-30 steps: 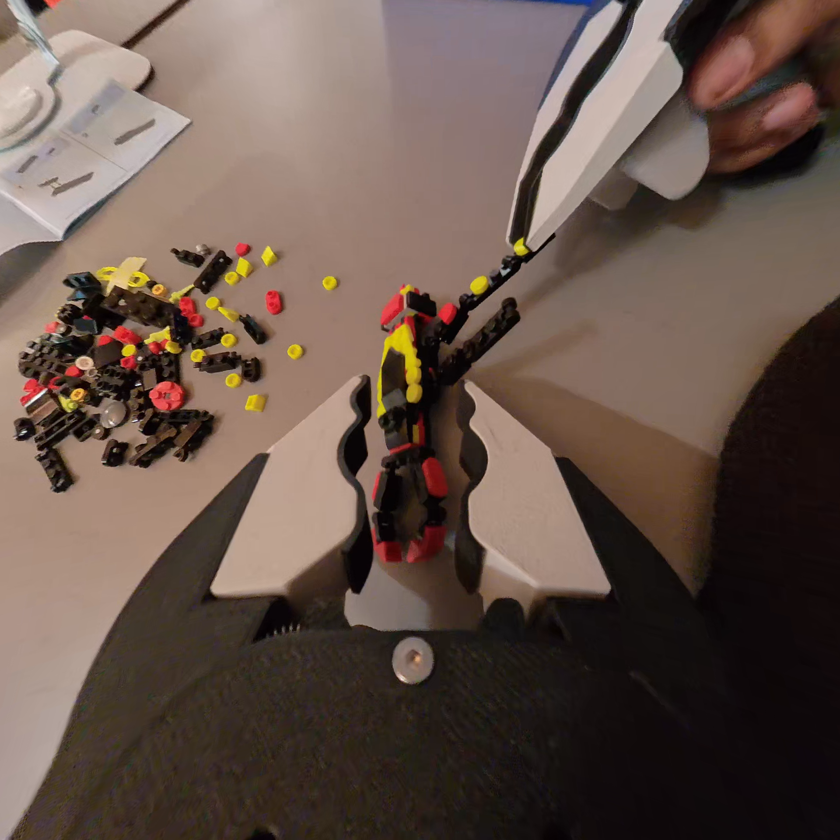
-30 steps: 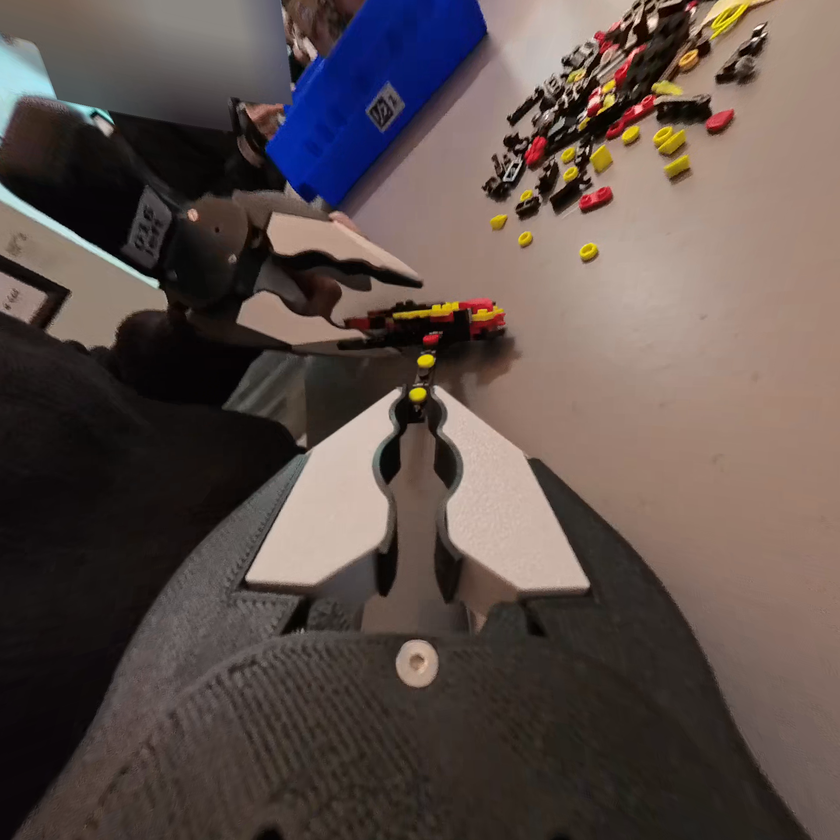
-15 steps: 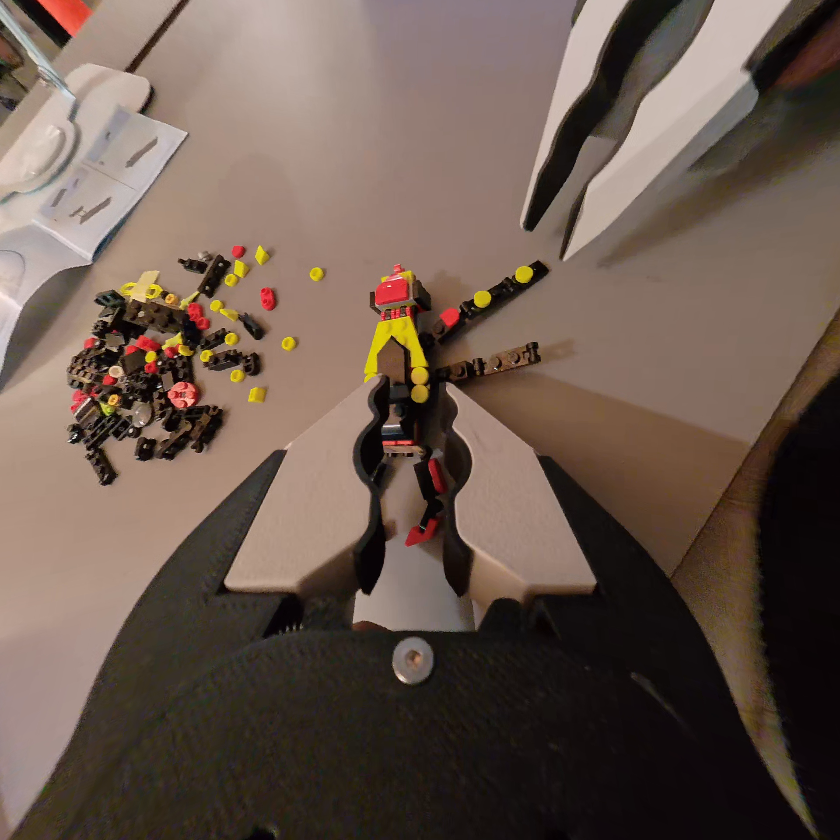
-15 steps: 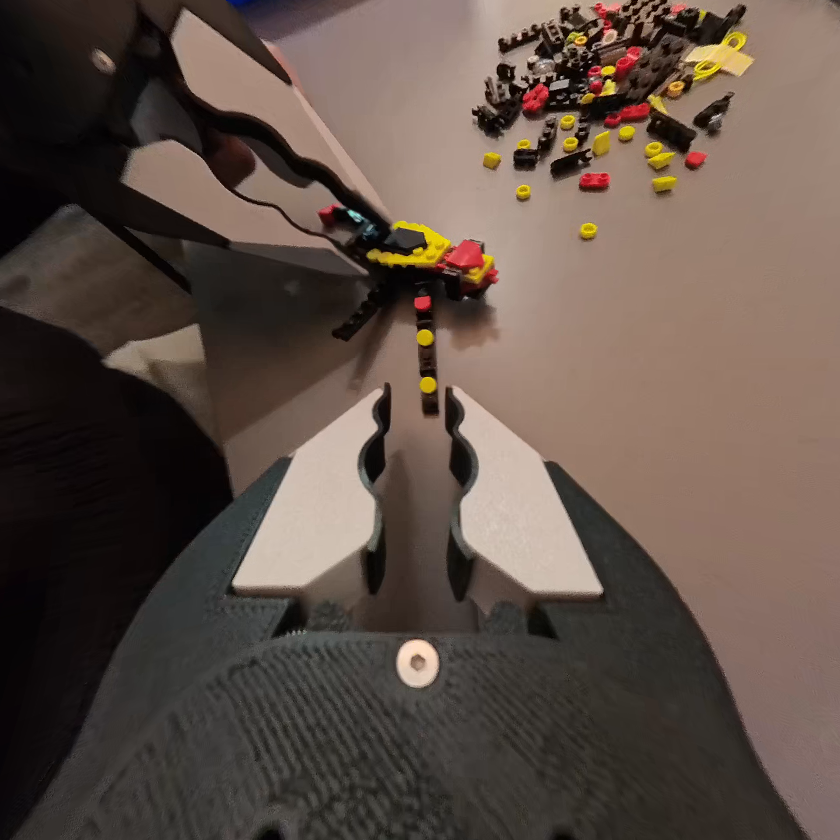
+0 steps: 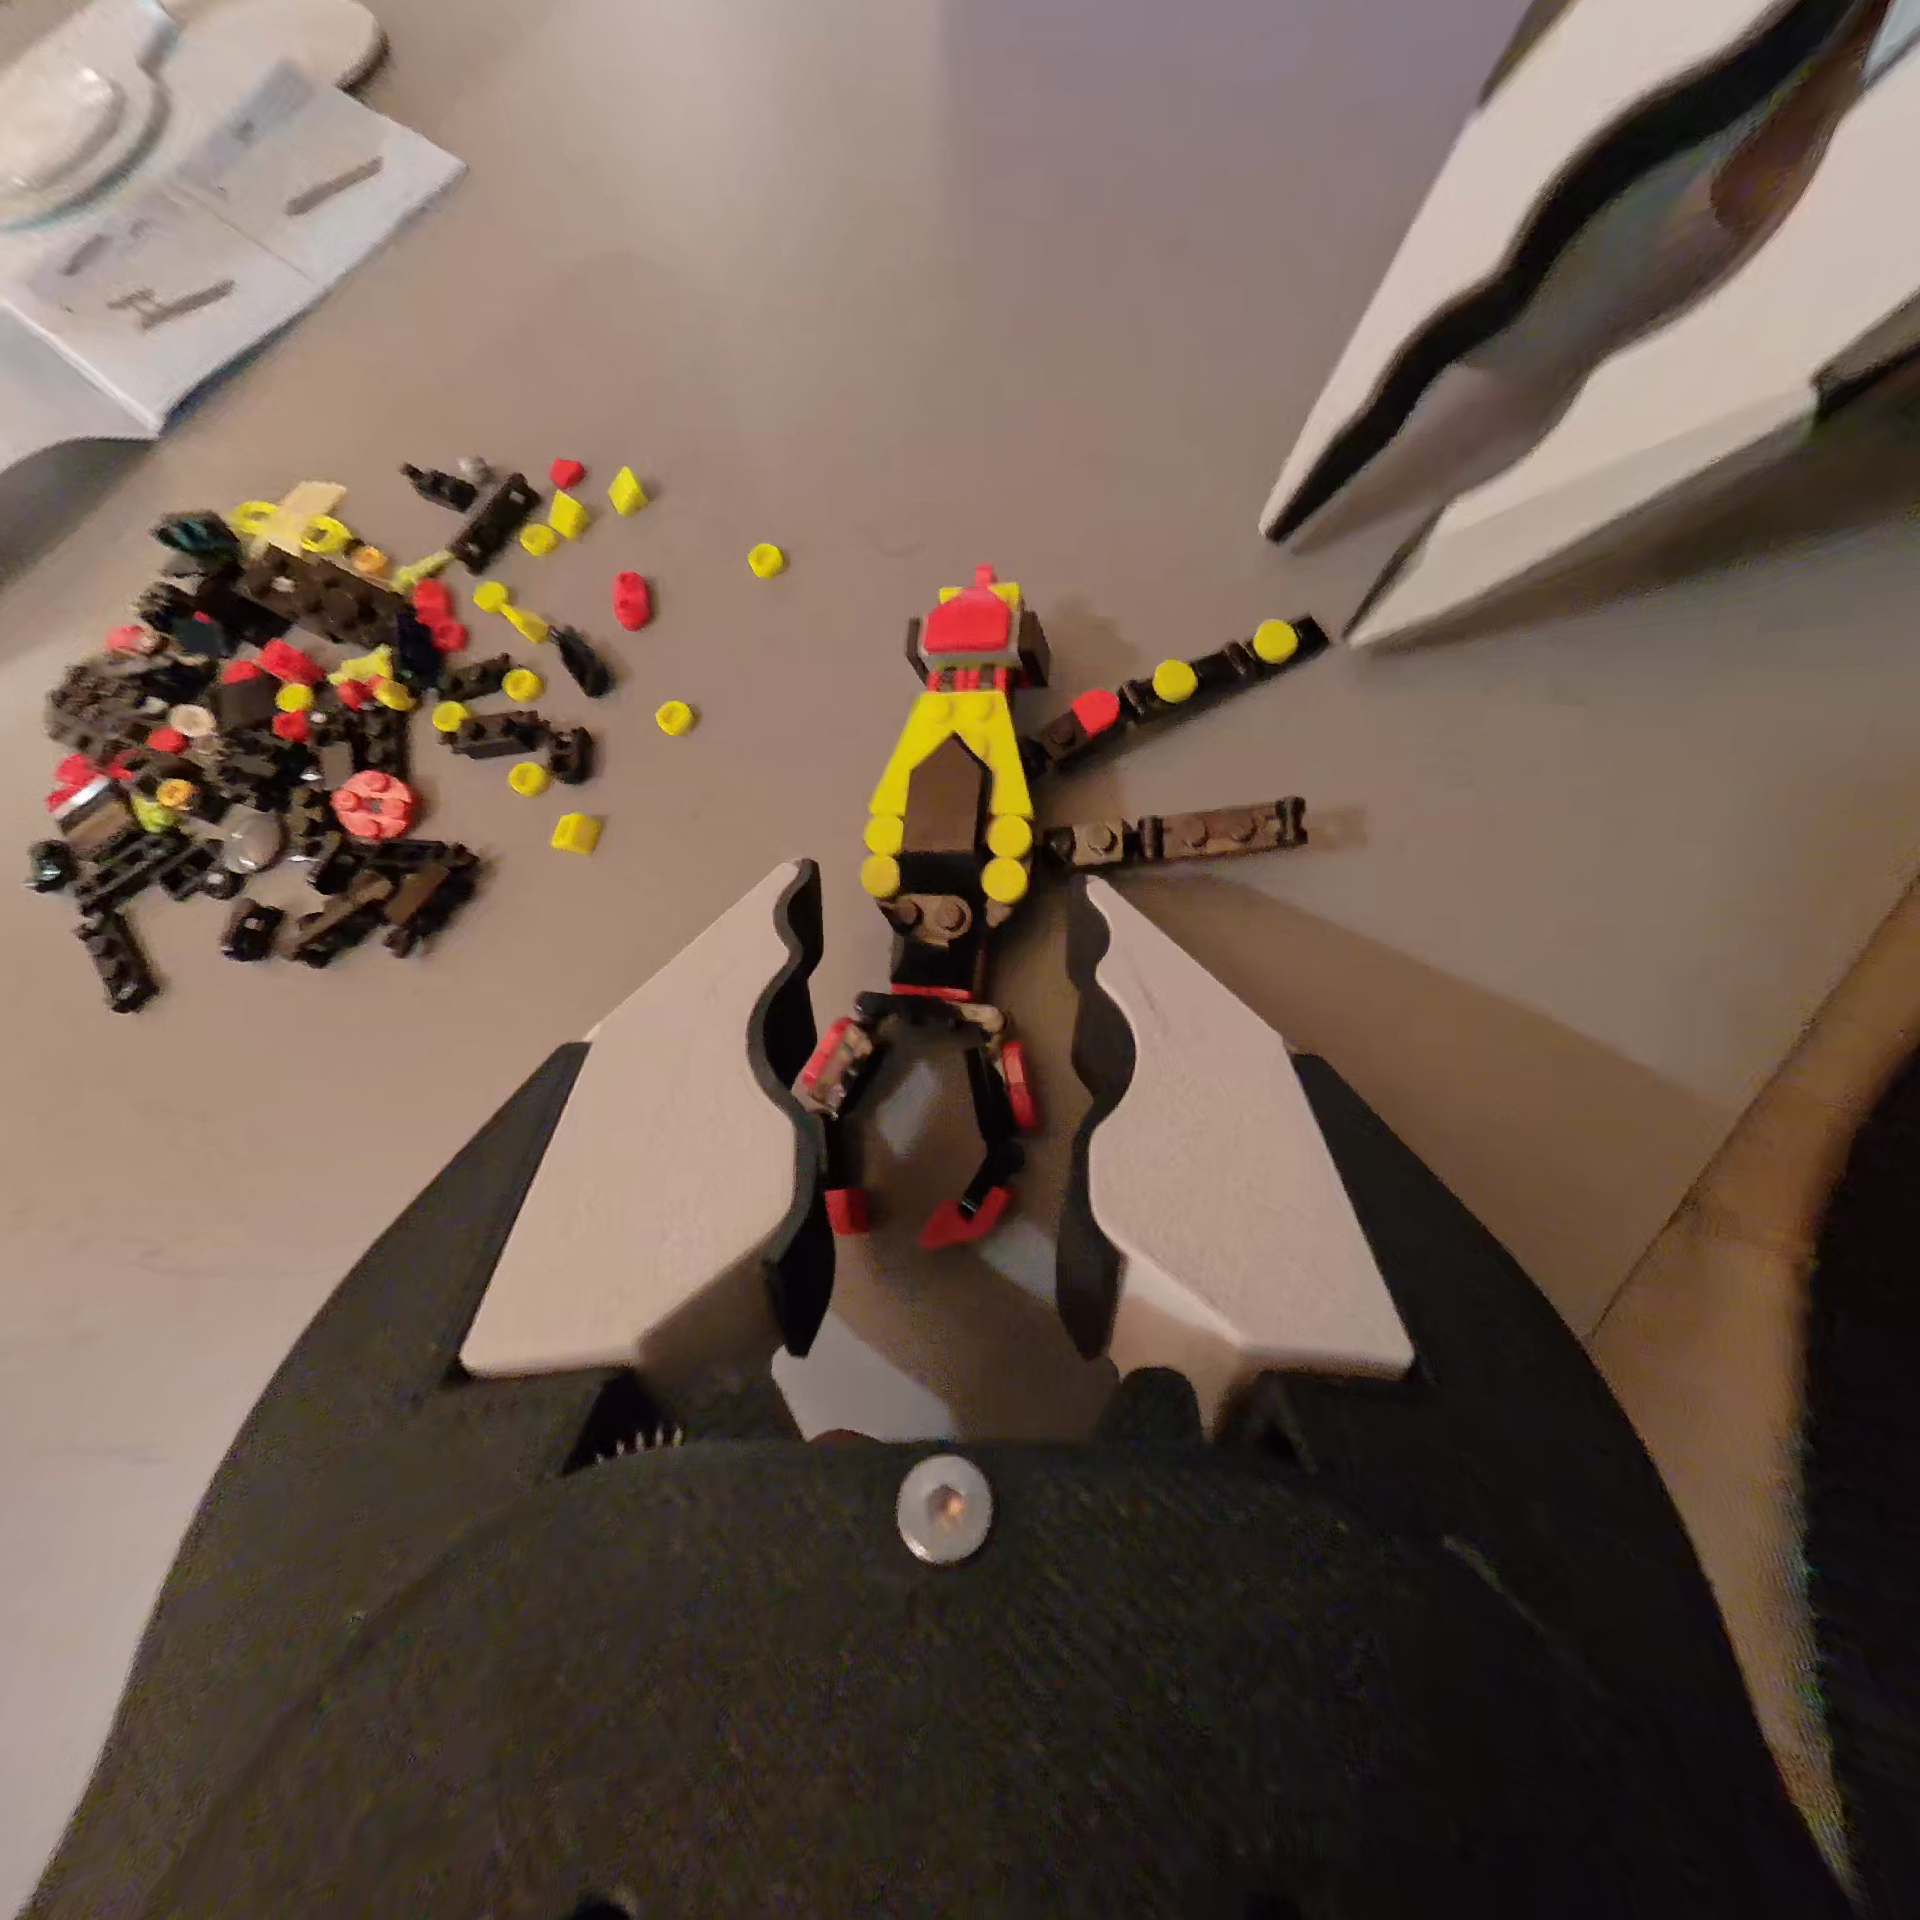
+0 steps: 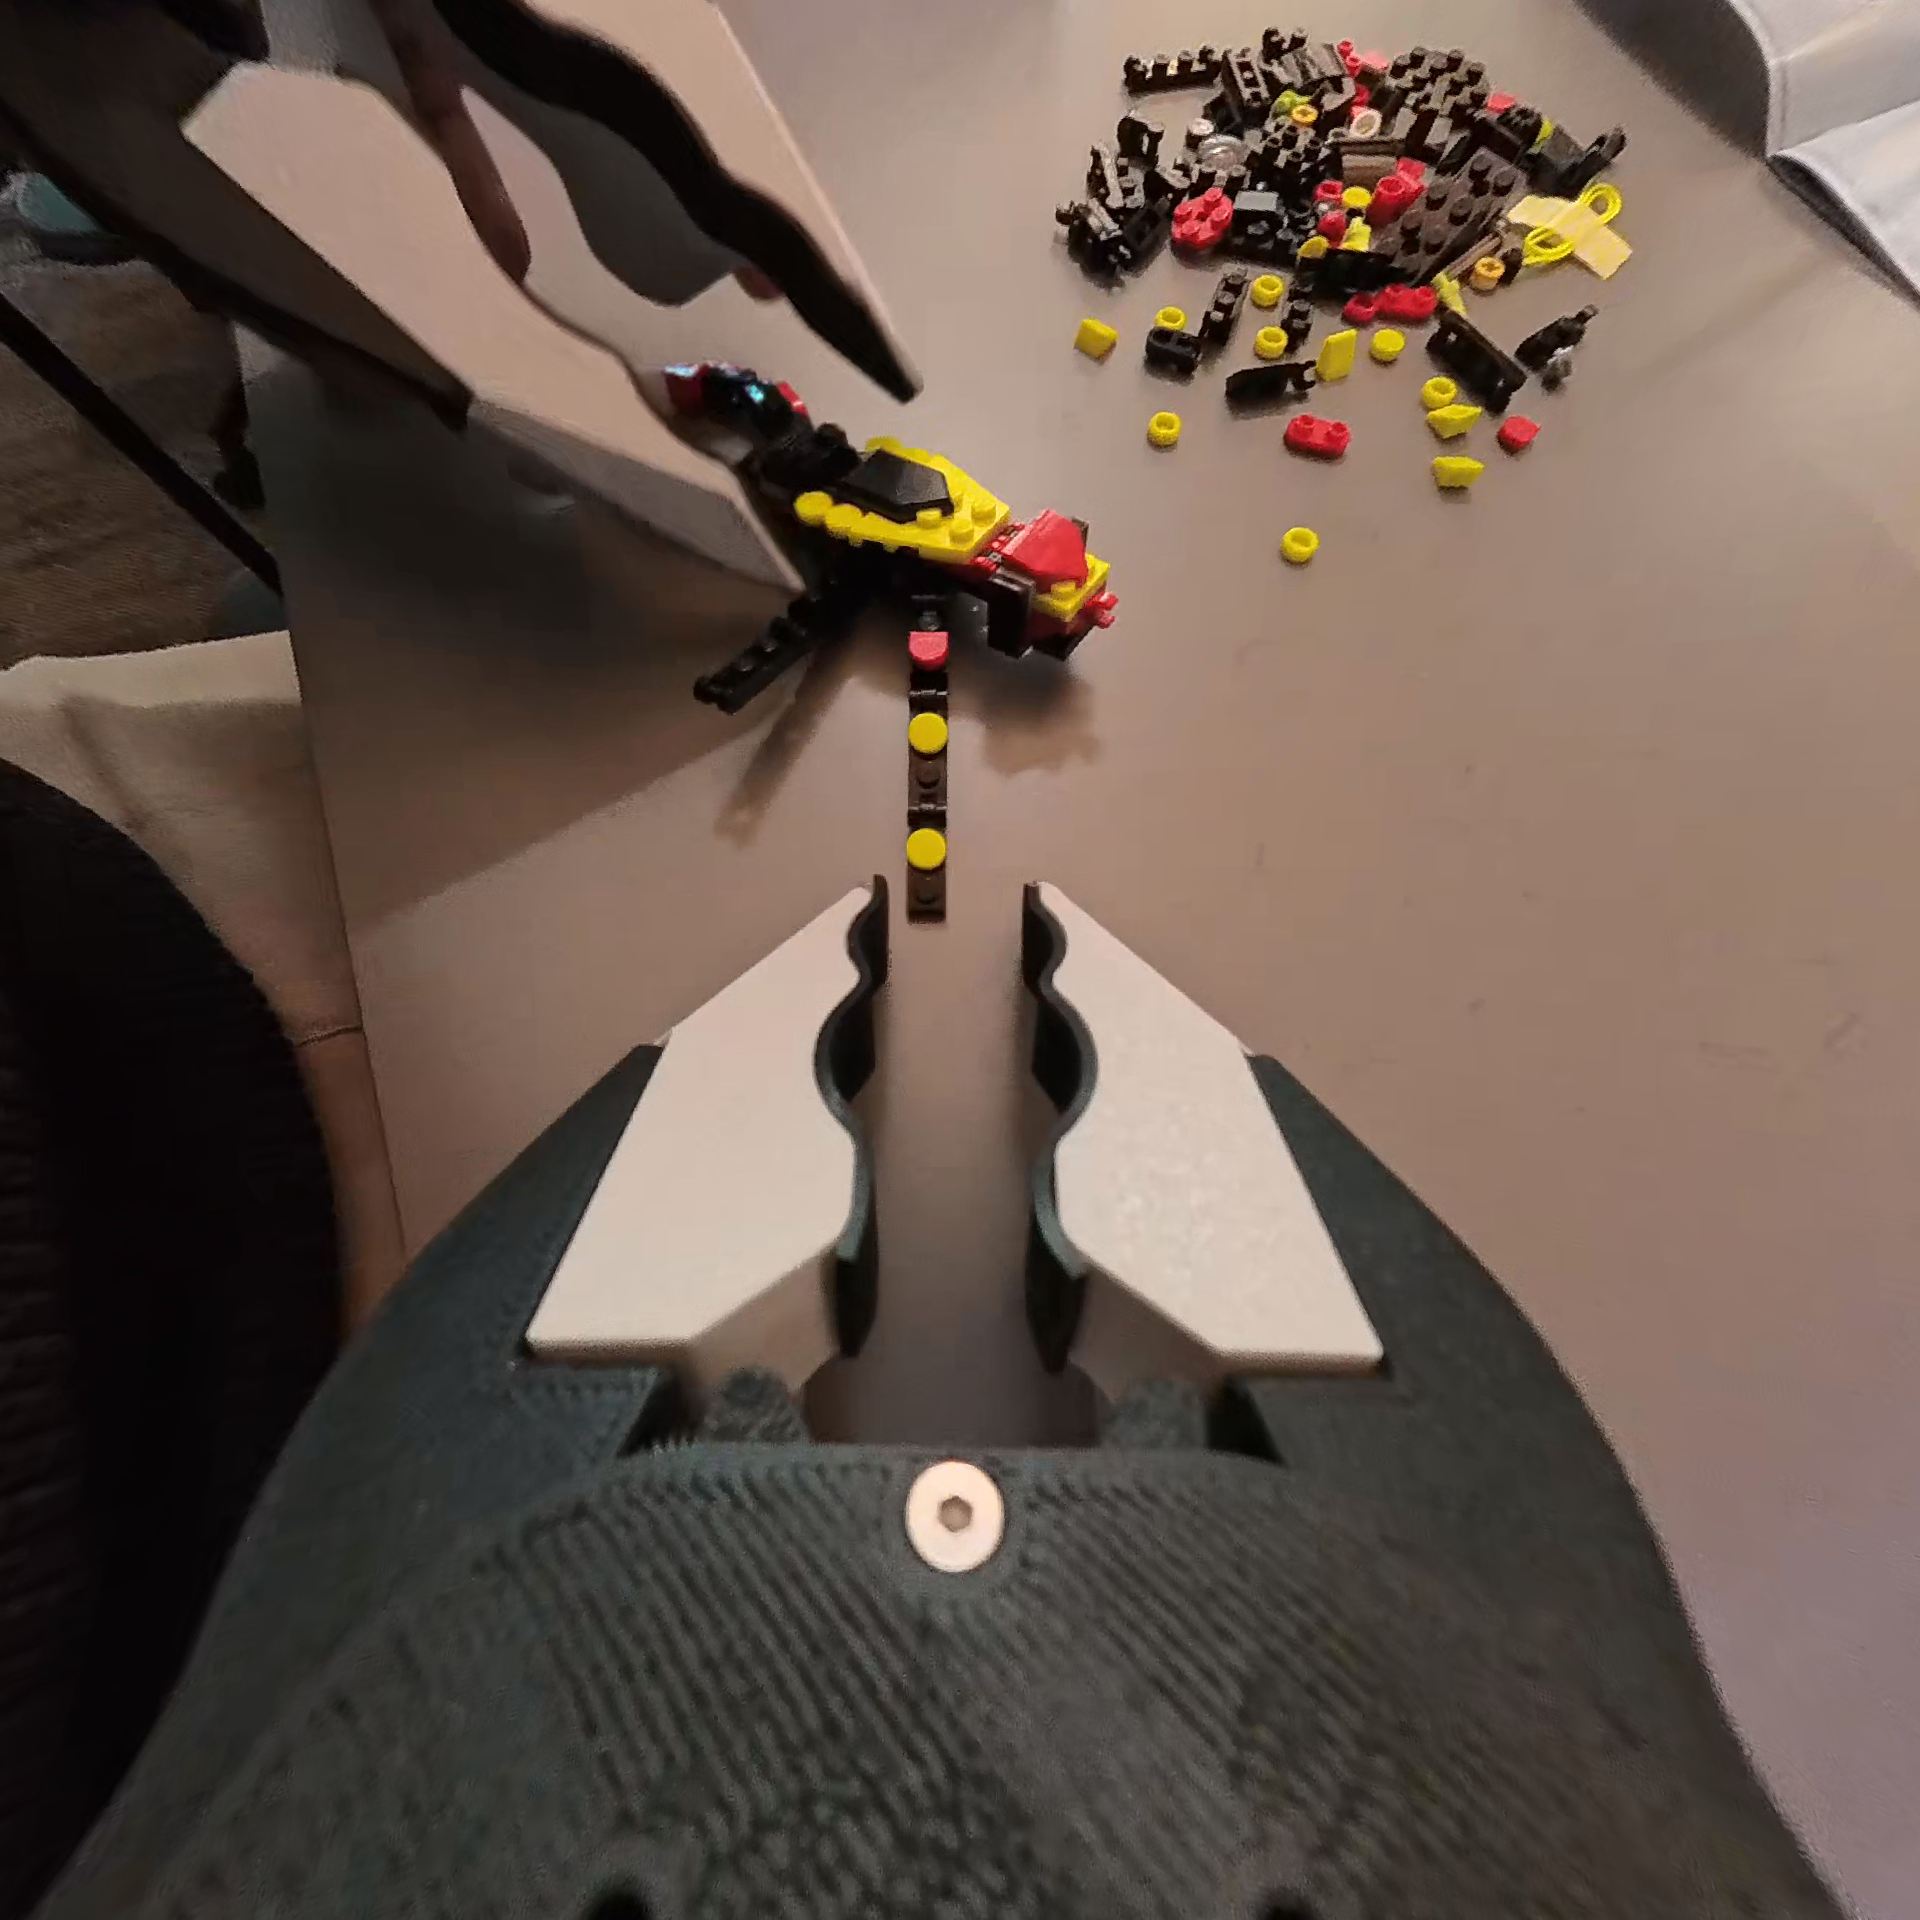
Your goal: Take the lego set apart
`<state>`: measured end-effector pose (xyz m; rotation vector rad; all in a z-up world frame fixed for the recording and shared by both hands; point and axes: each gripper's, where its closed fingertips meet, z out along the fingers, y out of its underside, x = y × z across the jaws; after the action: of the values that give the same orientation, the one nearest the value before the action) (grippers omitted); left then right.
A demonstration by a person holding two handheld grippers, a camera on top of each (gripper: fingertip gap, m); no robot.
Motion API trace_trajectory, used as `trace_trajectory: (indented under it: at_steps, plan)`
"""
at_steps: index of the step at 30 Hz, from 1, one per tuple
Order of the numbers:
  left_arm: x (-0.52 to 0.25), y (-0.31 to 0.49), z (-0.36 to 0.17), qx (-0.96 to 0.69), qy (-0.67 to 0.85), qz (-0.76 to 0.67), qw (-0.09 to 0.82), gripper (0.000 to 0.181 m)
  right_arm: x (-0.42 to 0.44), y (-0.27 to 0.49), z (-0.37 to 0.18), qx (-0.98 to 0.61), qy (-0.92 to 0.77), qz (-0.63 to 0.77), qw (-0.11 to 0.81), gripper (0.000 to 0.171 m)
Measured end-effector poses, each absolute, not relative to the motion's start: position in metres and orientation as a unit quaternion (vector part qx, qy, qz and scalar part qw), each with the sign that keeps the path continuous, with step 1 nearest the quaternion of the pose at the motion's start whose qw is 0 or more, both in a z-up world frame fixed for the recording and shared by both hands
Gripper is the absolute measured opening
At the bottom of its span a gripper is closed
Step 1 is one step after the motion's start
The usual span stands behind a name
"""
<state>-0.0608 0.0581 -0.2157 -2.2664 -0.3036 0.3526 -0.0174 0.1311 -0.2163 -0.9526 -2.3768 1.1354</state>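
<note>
The lego model (image 5: 951,790), a black, yellow and red creature, lies flat on the grey table. It also shows in the right wrist view (image 6: 914,509). My left gripper (image 5: 945,883) is open, its fingers on either side of the model's rear claws, not clamping it. Two black legs stick out to the right: one with yellow studs (image 5: 1195,675) and a plain one (image 5: 1184,831). My right gripper (image 6: 954,891) is open and empty, its tips just at the end of the studded leg (image 6: 927,790). It shows from the left wrist view (image 5: 1314,582) too.
A pile of loose black, red and yellow pieces (image 5: 281,717) lies to the left of the model, seen also in the right wrist view (image 6: 1351,218). An instruction booklet (image 5: 197,239) lies at the far left. The table edge (image 5: 1714,1143) runs close on the right.
My right gripper let go of the studded leg's tip and opened. My left gripper, which held the model tilted up, has opened, and the model now lies flat on the table.
</note>
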Motion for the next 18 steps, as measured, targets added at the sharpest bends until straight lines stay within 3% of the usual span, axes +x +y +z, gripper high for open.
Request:
trace_trajectory:
  at_steps: [4,6,7,18]
  plan:
    - [-0.059,0.057,-0.223,-0.907,-0.119,0.141,0.379,0.048,-0.019,0.131,-0.215,-0.341,-0.832,0.407,0.161,0.024]
    - [-0.054,0.057,-0.225,-0.912,-0.112,0.126,0.373,0.025,-0.020,0.130,-0.214,-0.340,-0.830,0.411,0.164,0.024]
    - [-0.054,0.057,-0.225,-0.913,-0.112,0.122,0.373,0.022,-0.021,0.130,-0.212,-0.339,-0.829,0.413,0.167,0.024]
    - [-0.059,0.062,-0.206,-0.890,-0.145,0.117,0.416,0.019,-0.020,0.111,-0.170,-0.314,-0.781,0.499,0.207,0.024]
